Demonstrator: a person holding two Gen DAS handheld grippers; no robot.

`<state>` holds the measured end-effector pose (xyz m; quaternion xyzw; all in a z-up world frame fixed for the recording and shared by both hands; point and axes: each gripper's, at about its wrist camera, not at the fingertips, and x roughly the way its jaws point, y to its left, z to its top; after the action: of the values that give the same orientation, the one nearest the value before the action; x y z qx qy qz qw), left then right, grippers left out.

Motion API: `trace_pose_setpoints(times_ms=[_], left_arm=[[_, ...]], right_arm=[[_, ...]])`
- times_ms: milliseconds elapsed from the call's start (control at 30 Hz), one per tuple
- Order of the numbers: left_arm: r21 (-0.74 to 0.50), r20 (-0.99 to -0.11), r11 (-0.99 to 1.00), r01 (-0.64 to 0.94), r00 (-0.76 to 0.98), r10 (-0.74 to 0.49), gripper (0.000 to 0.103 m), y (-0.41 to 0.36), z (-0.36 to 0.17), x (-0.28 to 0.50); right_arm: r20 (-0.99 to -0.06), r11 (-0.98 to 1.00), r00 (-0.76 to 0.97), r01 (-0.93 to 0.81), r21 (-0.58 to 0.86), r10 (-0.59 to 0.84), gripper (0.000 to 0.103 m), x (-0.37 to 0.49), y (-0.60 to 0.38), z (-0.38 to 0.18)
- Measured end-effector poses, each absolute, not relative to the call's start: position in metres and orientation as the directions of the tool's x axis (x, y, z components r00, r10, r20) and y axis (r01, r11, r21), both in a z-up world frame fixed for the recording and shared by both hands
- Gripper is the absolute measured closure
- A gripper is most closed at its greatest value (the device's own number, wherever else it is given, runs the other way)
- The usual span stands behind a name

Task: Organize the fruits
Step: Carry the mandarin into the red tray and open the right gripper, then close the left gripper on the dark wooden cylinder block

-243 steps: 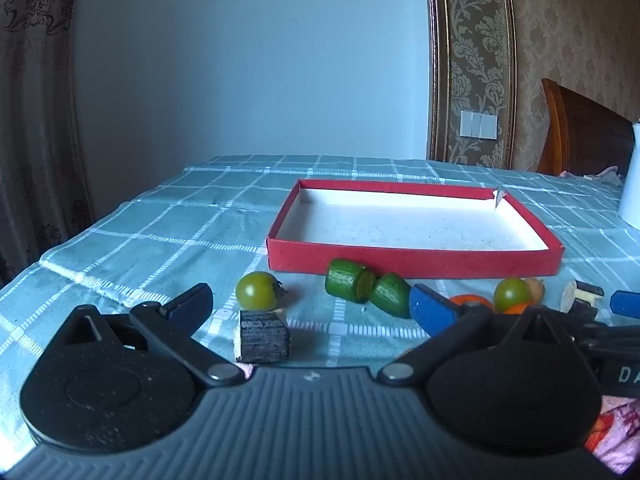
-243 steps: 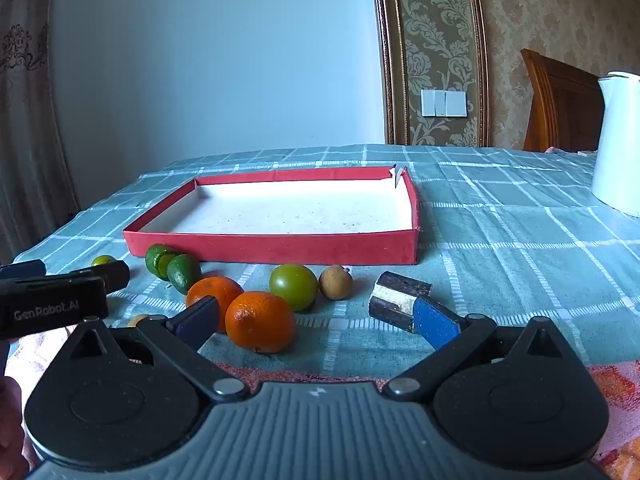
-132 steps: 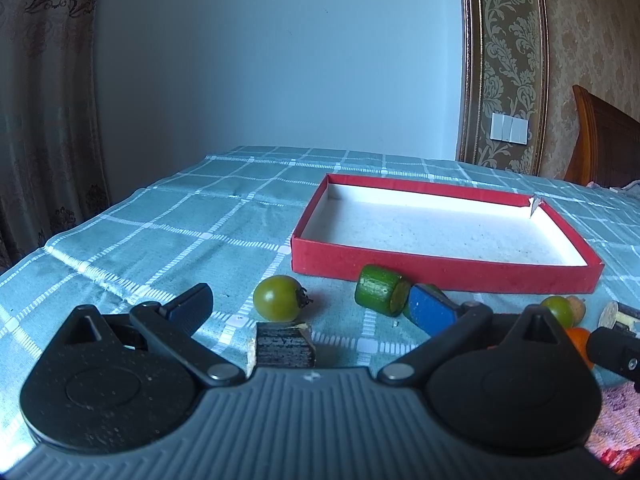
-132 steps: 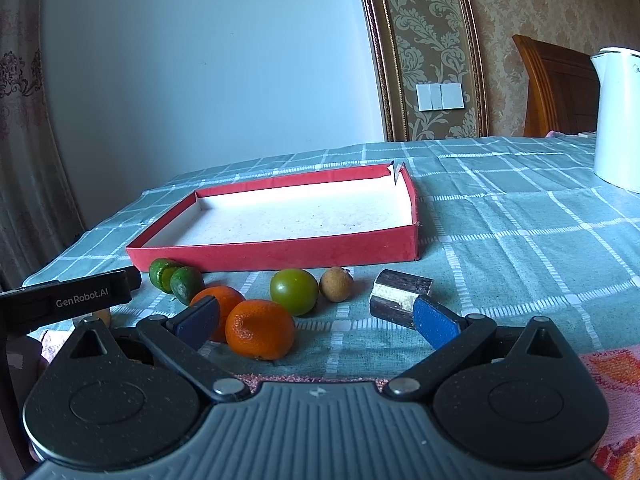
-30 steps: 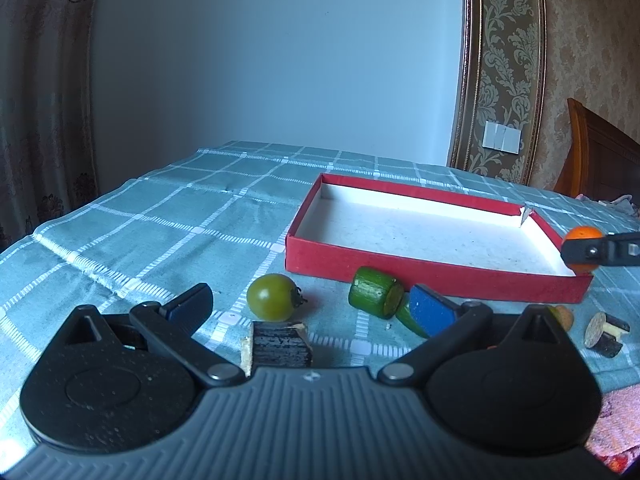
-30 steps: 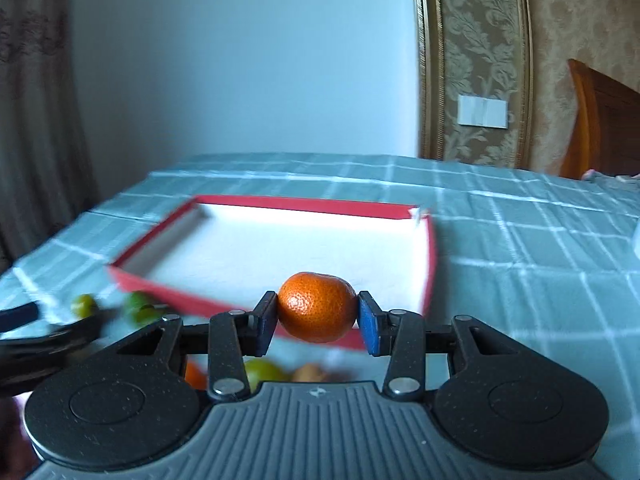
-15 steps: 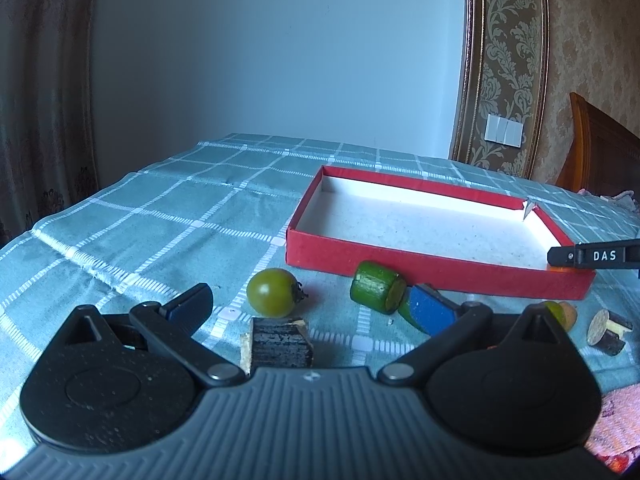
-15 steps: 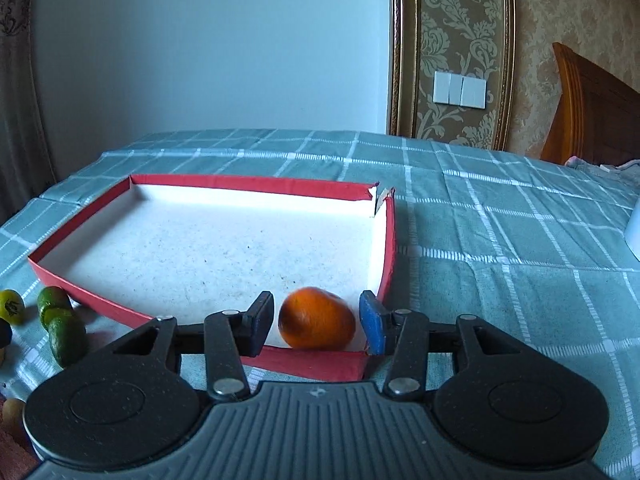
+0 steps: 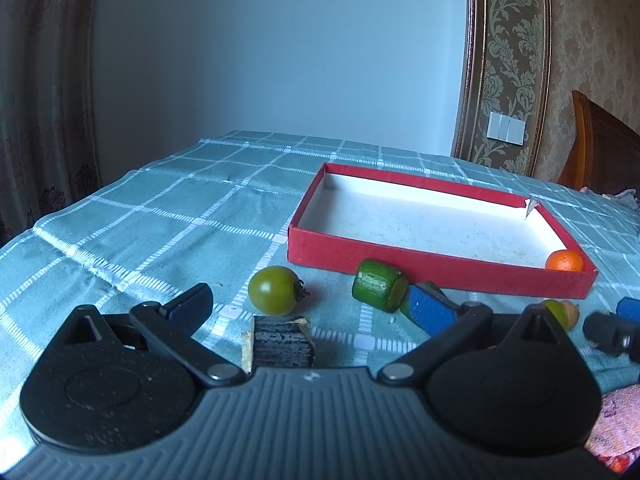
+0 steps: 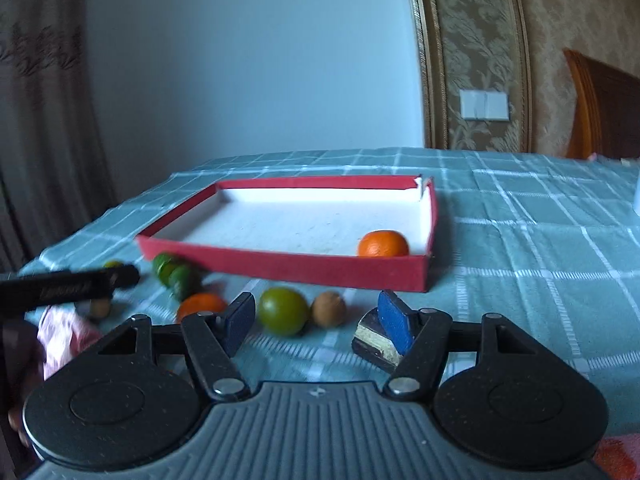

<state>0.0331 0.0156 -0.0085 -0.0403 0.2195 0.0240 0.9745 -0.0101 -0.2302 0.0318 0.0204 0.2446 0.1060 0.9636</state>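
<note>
One orange (image 10: 383, 243) lies in the near right corner of the red tray (image 10: 280, 266) — the rest, a green tomato (image 10: 283, 311), another orange (image 10: 201, 305) and cucumber pieces (image 9: 379, 285), wait on the cloth, with both the left gripper (image 9: 308, 304) and right gripper (image 10: 316, 322) wide and empty.

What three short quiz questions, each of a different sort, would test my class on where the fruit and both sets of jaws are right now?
1. True or false: an orange lies inside the red box.
2. Multiple choice: the right gripper has its jaws A) shut on an orange, B) open and empty, C) out of view.
3. Fill in: the green tomato near the left gripper rests on the ____.

Key: 1 true; 2 B; 3 tablecloth.
</note>
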Motion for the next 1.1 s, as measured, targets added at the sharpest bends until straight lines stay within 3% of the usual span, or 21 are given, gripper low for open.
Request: trace_pose_setpoints(times_ms=[67, 233, 400, 467, 567, 667, 867, 1100], left_arm=[[-0.068, -0.431, 0.995, -0.070, 0.902, 0.034, 0.000, 0.016, -0.009, 0.033], [-0.067, -0.443, 0.995, -0.076, 0.896, 0.039, 0.000, 0.016, -0.009, 0.036], [-0.064, -0.445, 0.995, -0.077, 0.894, 0.040, 0.000, 0.016, -0.009, 0.036], [-0.066, -0.447, 0.995, -0.078, 0.894, 0.040, 0.000, 0.016, -0.009, 0.037], [-0.069, -0.446, 0.994, -0.081, 0.894, 0.042, 0.000, 0.017, -0.009, 0.036], [-0.079, -0.451, 0.993, -0.087, 0.891, 0.042, 0.000, 0.020, -0.008, 0.037], [-0.083, -0.435, 0.996, -0.027, 0.900, -0.012, 0.000, 0.033, -0.006, 0.009], [0.049, -0.345, 0.998, -0.028, 0.938, 0.043, 0.000, 0.042, -0.008, -0.031]], right_arm=[[-0.467, 0.978, 0.860, -0.202, 0.057, 0.205, 0.030, -0.014, -0.222, 0.033], [-0.430, 0.970, 0.876, -0.245, -0.003, 0.220, 0.030, -0.025, -0.210, 0.035], [-0.512, 0.955, 0.818, -0.295, 0.021, 0.264, 0.028, -0.017, -0.208, 0.030], [-0.561, 0.952, 0.783, -0.304, 0.030, 0.268, 0.012, -0.009, -0.207, 0.027], [-0.627, 0.966, 0.746, -0.254, 0.043, 0.224, 0.011, 0.003, -0.206, 0.020], [-0.668, 0.968, 0.712, -0.242, 0.058, 0.218, 0.003, 0.010, -0.207, 0.014], [-0.682, 0.972, 0.709, -0.234, 0.011, 0.179, 0.000, 0.011, -0.201, 0.012], [-0.682, 0.972, 0.709, -0.234, 0.014, 0.180, 0.000, 0.012, -0.202, 0.013]])
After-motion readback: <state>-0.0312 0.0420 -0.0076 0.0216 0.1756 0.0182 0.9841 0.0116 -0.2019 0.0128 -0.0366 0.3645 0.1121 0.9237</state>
